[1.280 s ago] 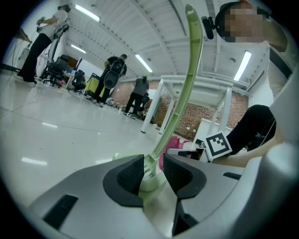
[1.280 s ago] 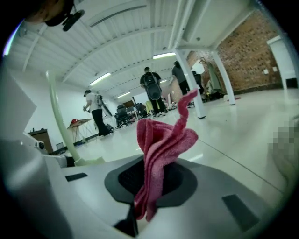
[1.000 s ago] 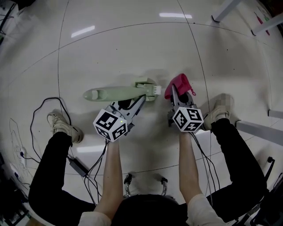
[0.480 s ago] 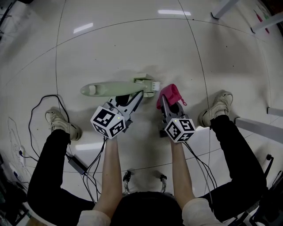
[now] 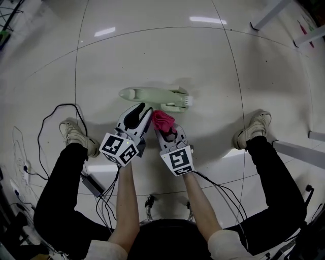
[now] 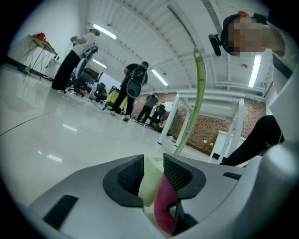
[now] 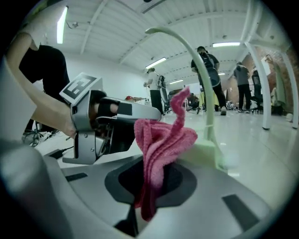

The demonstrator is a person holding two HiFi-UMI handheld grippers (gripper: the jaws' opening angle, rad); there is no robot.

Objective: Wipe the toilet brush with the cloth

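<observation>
The pale green toilet brush [image 5: 152,95] stretches crosswise just beyond both grippers, with its white bristle head [image 5: 184,102] at the right. My left gripper [image 5: 143,109] is shut on a pale green part of the brush [image 6: 149,184]; the thin handle [image 6: 198,93] curves away upward. My right gripper [image 5: 163,129] is shut on the pink cloth [image 5: 163,120], which bunches up against the left gripper's tip. In the right gripper view the cloth [image 7: 161,140] stands up from the jaws, with the left gripper [image 7: 154,113] close behind it and the brush handle [image 7: 203,79] to its right.
Black cables [image 5: 56,114] and a power adapter [image 5: 91,189] lie on the glossy floor at the left. The person's shoes [image 5: 76,136] [image 5: 254,129] flank the work spot. Table legs [image 5: 269,12] stand far right; several people [image 6: 133,86] stand in the distance.
My right gripper has swung left with the cloth, from beside the bristle head to right against the left gripper's tip. The left gripper has shifted a little to the left along the brush.
</observation>
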